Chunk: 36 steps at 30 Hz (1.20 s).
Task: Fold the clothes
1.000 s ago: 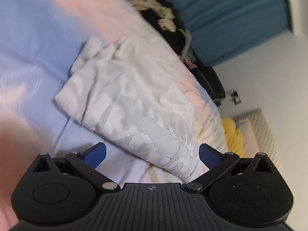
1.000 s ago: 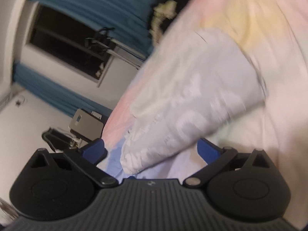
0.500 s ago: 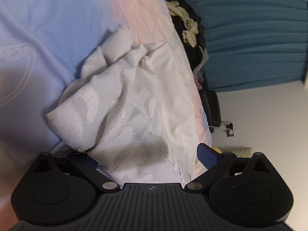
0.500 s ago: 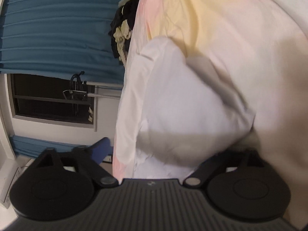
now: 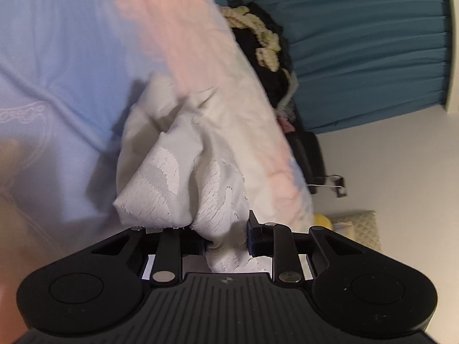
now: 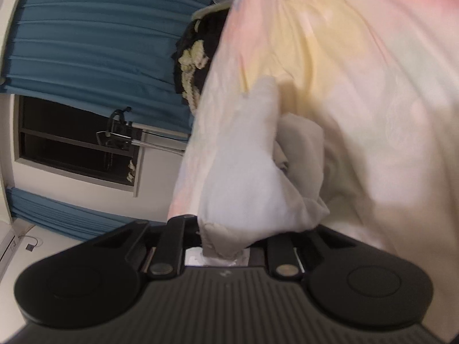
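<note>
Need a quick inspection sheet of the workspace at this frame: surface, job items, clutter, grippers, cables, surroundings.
Surface: pastel pink, yellow and blue bedsheet, rumpled.
Job's things: white patterned woven garment, bunched, pinched at two points.
Clutter: black garment with cream braided trim at the bed's edge; yellow item beside a quilted cream cushion.
Grippers: left gripper shut on the garment; right gripper shut on it too.
Cables: nothing seen.
Surroundings: teal pleated curtains, dark window, white wall.
</note>
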Each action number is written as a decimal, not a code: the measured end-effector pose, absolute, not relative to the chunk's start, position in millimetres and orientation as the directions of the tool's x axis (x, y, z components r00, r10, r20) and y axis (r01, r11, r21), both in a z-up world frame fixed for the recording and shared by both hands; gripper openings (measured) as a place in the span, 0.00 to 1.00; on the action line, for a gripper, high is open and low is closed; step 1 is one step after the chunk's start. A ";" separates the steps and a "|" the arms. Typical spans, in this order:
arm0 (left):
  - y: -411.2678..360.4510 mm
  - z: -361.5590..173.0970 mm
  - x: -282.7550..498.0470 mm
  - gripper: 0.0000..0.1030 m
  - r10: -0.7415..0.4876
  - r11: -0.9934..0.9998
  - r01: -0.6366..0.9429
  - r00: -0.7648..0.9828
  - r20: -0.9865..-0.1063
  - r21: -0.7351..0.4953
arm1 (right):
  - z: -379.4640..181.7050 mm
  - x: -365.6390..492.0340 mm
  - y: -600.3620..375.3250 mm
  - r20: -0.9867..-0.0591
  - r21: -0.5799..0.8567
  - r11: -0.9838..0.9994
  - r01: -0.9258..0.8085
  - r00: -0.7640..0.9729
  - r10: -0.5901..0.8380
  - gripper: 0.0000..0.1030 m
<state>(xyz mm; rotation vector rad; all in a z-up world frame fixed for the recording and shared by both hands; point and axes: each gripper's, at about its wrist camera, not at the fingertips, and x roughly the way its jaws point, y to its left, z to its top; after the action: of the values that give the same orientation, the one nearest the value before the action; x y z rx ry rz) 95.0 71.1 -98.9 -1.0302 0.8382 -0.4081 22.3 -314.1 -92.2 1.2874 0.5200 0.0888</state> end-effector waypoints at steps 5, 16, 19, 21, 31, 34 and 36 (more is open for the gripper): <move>34.6 -47.8 89.1 0.26 -0.703 0.460 0.017 0.618 -0.352 -0.888 | -41.5 -10.5 -345.6 -0.241 0.947 0.276 0.163 0.930 0.278 0.16; -148.5 26.2 165.9 0.27 -0.833 0.432 0.212 0.466 -0.297 -0.877 | 39.0 -26.1 -499.4 -0.104 0.950 0.299 0.093 0.994 0.019 0.16; -201.3 31.2 185.4 0.27 -0.864 0.405 0.281 0.430 -0.263 -0.870 | 49.2 -24.0 -537.4 -0.073 0.929 0.359 0.089 0.996 -0.058 0.16; -230.8 23.9 193.9 0.27 -0.878 0.396 0.327 0.407 -0.250 -0.858 | 43.5 -23.6 -557.8 -0.064 0.914 0.393 0.099 0.993 -0.102 0.16; -284.8 -112.0 217.6 0.27 -0.832 0.551 0.319 0.283 -0.478 -0.771 | -110.5 -17.7 -592.4 -0.373 0.868 0.313 0.386 0.922 -0.101 0.17; -280.7 -127.3 225.0 0.27 -0.814 0.580 0.336 0.253 -0.523 -0.742 | -151.0 -18.7 -588.6 -0.454 0.862 0.229 0.452 0.890 -0.047 0.17; -277.4 -130.6 225.4 0.28 -0.808 0.588 0.352 0.244 -0.535 -0.728 | -165.8 -17.8 -590.0 -0.464 0.873 0.161 0.461 0.885 -0.018 0.18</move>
<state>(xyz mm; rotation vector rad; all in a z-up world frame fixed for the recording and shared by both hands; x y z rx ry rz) 225.4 -277.4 -130.6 -0.5211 1.0451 -0.8425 -17.8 -590.0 -165.8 1.3753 0.3869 -0.3546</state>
